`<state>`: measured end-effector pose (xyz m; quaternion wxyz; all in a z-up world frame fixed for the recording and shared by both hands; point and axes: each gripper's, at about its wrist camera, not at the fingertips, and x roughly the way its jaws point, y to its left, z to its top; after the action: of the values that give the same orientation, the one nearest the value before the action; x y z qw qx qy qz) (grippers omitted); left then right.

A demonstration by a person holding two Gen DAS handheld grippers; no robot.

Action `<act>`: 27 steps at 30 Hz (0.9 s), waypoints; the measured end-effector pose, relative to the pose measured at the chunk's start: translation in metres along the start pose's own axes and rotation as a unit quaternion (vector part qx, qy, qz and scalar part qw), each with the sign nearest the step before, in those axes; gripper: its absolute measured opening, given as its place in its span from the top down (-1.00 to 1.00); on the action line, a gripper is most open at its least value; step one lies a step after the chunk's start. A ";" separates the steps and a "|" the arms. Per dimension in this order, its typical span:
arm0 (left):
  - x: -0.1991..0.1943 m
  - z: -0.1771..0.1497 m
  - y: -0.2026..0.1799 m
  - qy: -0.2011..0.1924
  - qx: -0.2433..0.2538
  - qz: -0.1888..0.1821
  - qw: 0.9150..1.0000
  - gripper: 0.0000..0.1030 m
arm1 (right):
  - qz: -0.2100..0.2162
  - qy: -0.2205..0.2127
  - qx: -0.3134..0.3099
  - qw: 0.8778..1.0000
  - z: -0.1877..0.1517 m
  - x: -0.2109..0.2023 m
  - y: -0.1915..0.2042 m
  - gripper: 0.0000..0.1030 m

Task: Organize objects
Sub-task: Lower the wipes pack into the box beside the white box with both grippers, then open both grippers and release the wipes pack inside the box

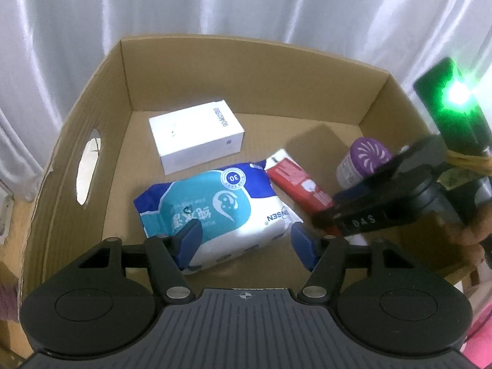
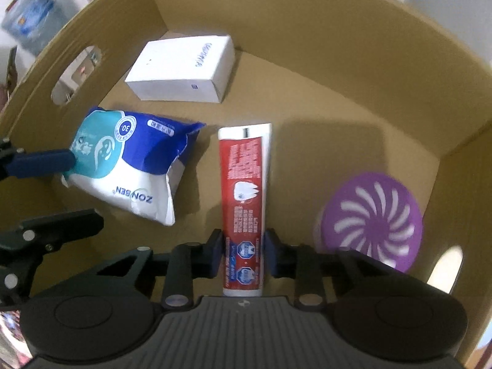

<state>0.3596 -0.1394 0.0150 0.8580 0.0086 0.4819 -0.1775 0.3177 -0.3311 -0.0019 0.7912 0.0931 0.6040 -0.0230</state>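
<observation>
My right gripper (image 2: 243,253) fingers clench the toothpaste box (image 2: 244,196); my left gripper (image 1: 243,240) fingers grasp the wipes pack (image 1: 215,209) in the cardboard box (image 1: 246,70).

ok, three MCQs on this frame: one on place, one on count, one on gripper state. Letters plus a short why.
1. Where does the white box lie in the cardboard box?
A. far corner, near the handle hole
B. on top of the wipes pack
C. outside it

2. How many items are in the cardboard box?
A. two
B. four
C. six

3. What is the right hand-held gripper doing?
A. standing open over bare cardboard
B. clamped on the toothpaste box
C. clamped on the purple-lidded container

Answers:
1 A: it sits by the far corner.
2 B: white box, wipes pack, toothpaste box, purple-lidded container.
3 B: both pads press on the toothpaste box's sides.
</observation>
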 end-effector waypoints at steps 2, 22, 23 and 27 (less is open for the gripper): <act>0.000 0.000 -0.001 0.000 0.004 0.001 1.000 -0.25 | -0.013 -0.010 -0.022 1.000 0.005 0.001 0.004 0.40; -0.010 0.002 -0.004 -0.002 0.016 0.006 1.000 -0.29 | 0.002 -0.097 0.007 0.995 0.002 -0.061 -0.013 -0.33; -0.011 0.002 -0.004 -0.003 0.016 0.006 1.000 -0.30 | 0.003 -0.107 0.011 0.994 0.001 -0.069 -0.014 -0.52; -0.016 0.000 -0.006 -0.006 0.020 0.005 1.000 -0.31 | -0.024 -0.148 0.003 0.989 0.003 -0.088 -0.008 -1.00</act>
<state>0.3502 -0.1404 0.0294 0.8613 0.0273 0.4733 -0.1828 0.2953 -0.3458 0.0826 0.8710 0.0762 0.4820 -0.0570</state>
